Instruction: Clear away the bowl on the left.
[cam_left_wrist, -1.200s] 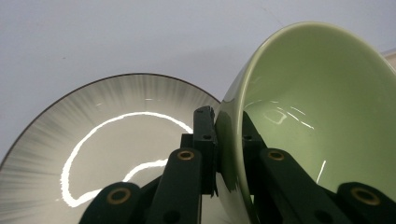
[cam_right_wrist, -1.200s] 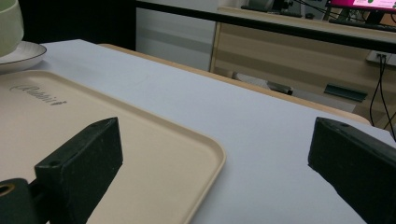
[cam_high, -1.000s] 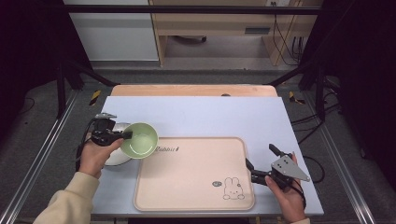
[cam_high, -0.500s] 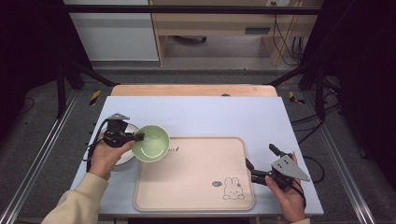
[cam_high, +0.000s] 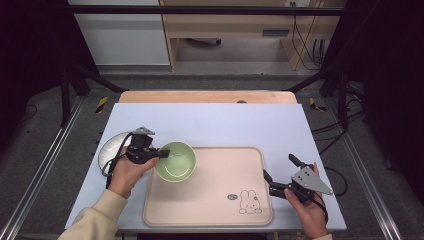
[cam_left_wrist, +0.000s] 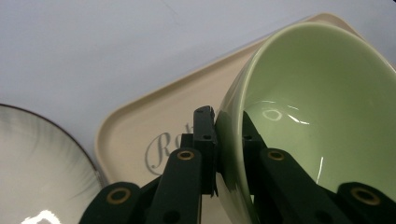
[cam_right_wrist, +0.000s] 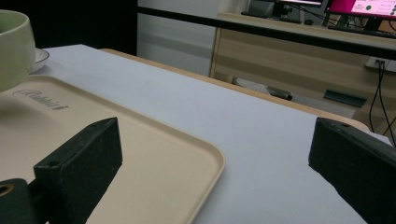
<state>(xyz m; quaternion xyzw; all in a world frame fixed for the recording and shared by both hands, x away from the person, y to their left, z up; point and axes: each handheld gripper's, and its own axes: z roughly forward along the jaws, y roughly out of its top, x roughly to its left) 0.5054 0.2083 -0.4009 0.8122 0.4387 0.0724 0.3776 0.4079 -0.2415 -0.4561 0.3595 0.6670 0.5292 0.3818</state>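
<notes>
Left tongs (cam_high: 161, 154) of mine clamped on near rim of green bowl (cam_high: 176, 161), one jaw inside wall, one outside, seen close in left gripper view. Bowl sits left of centre in high view, over upper left corner of beige tray (cam_high: 210, 205); whether it touches tray, cannot tell. White plate (cam_high: 111, 148) just left of my hand. Right tongs (cam_high: 281, 172) at lower right, jaws spread wide, holding nothing, beside tray's right edge on pale blue table (cam_high: 220, 125).

Green bowls: one (cam_high: 175, 161)
Beige rabbit-print trays: one (cam_high: 215, 200)
White plates with dark rim: one (cam_high: 111, 148)
Handheld grippers: two, left gripper (cam_high: 159, 154) and right gripper (cam_high: 278, 168)
Tables: one (cam_high: 225, 122)
</notes>
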